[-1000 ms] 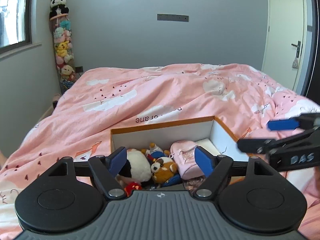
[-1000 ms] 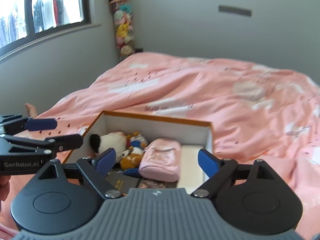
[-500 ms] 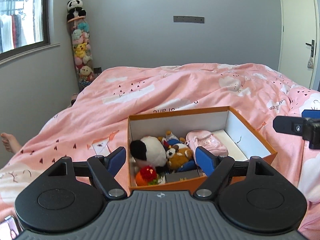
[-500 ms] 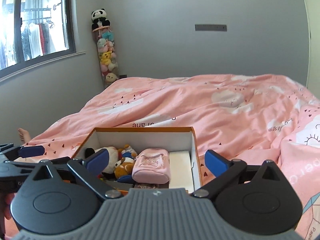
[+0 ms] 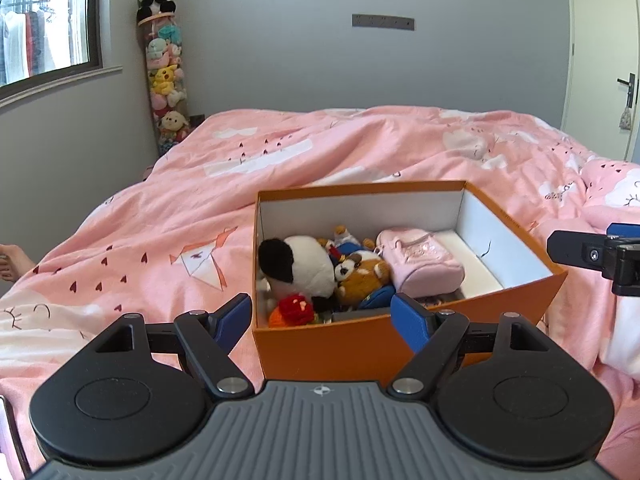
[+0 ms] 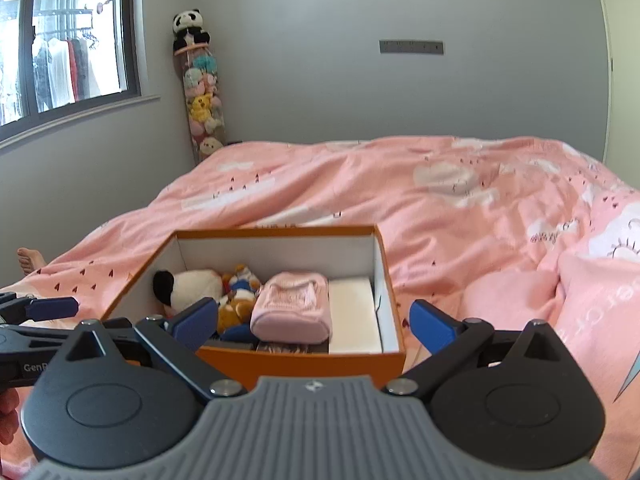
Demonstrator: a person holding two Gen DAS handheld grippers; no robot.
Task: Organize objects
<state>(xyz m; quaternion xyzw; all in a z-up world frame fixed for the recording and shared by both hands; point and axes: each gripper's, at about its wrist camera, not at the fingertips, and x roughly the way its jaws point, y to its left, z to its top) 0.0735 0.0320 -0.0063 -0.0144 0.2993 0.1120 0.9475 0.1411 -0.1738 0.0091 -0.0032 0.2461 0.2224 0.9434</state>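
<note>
An orange box (image 5: 516, 224) with white inner walls rests on the pink duvet. Inside lie a panda plush (image 5: 304, 264), a brown red-panda plush (image 5: 362, 276), a pink pouch (image 5: 420, 260), a red and orange knitted toy (image 5: 294, 310) and a white foam pad (image 6: 354, 316). My left gripper (image 5: 322, 320) stands open just short of the box's near wall, holding nothing. My right gripper (image 6: 314, 320) is open wide at the box's (image 6: 280, 233) near edge, also holding nothing. The pink pouch (image 6: 294, 306) and panda plush (image 6: 192, 288) lie beyond it. Each gripper shows at the edge of the other's view.
The pink duvet (image 5: 360, 148) covers the whole bed in soft folds. A tall clear tube of plush toys (image 5: 166, 80) topped by a panda stands in the back left corner. A person's bare foot (image 5: 12, 264) lies at the bed's left edge. A door (image 5: 600, 60) is at the right.
Both grippers have drawn back from over the box, so its whole near wall now shows. The right gripper's jaws have spread a little wider. The toys in the box have not moved.
</note>
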